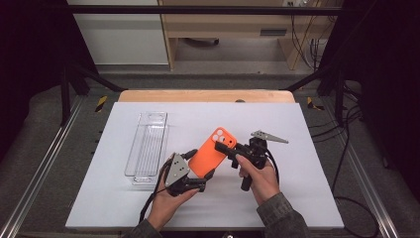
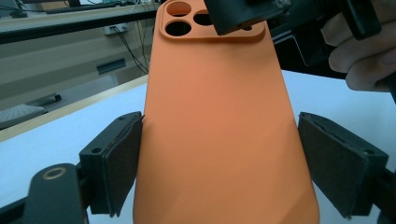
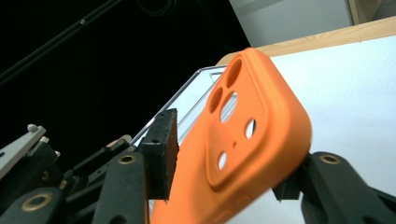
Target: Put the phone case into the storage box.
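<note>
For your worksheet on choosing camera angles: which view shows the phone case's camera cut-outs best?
The right gripper view: the orange case turns its camera end to the lens, so every cut-out shows unblocked. In the left gripper view the right gripper covers part of them. In the high view they are too small to make out.

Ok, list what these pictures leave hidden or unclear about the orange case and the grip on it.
- Orange phone case: inner side faces away in the left gripper view.
- Right gripper: far pad hidden behind the case, so contact is unclear.
- Clear tray: near end hidden by the left gripper in the high view.
</note>
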A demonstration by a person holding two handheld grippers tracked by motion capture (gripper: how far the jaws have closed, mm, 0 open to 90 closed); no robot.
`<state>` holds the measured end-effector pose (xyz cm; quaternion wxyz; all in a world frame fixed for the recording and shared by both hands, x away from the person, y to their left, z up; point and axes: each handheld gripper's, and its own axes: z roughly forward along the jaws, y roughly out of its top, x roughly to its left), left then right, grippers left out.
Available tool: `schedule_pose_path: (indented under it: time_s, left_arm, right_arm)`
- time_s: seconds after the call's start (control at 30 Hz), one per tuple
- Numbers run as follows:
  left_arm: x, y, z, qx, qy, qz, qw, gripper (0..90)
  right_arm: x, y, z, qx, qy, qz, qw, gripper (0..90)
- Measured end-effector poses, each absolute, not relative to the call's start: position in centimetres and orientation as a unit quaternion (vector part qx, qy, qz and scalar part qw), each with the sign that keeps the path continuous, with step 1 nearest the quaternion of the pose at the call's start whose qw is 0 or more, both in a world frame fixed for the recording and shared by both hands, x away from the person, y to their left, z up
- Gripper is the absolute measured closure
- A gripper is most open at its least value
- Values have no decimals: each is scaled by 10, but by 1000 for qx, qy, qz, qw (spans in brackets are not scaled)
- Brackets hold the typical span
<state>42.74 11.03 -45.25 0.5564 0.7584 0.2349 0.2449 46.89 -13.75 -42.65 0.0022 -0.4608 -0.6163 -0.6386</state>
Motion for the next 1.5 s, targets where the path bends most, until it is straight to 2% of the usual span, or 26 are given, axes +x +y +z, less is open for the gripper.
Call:
schedule_pose_path:
  time_s: [0.3, 0.43, 0.6, 1.0, 1.37, 1.5]
  left_arm:
    - [427, 111, -451, 752, 234, 249, 563, 162]
    - [427, 112, -451, 751, 231, 248, 567, 162]
    - [428, 113, -452, 752, 224, 250, 567, 162]
    - [430, 114, -460, 754, 219, 253, 565, 162]
    - [430, 114, -461, 742, 218, 257, 580, 155]
    - [431, 115, -461, 737, 223, 252, 586, 81]
  right_arm:
    - [472, -139, -423, -459, -613, -643, 5, 598]
    - [473, -141, -422, -461, -603, -651, 12, 705]
    - [471, -142, -421, -457, -592, -663, 27, 765]
    - [463, -133, -414, -434, -594, -676, 42, 834]
    - [451, -119, -398, -403, -633, -660, -35, 843]
    - [447, -116, -393, -394, -640, -657, -62, 843]
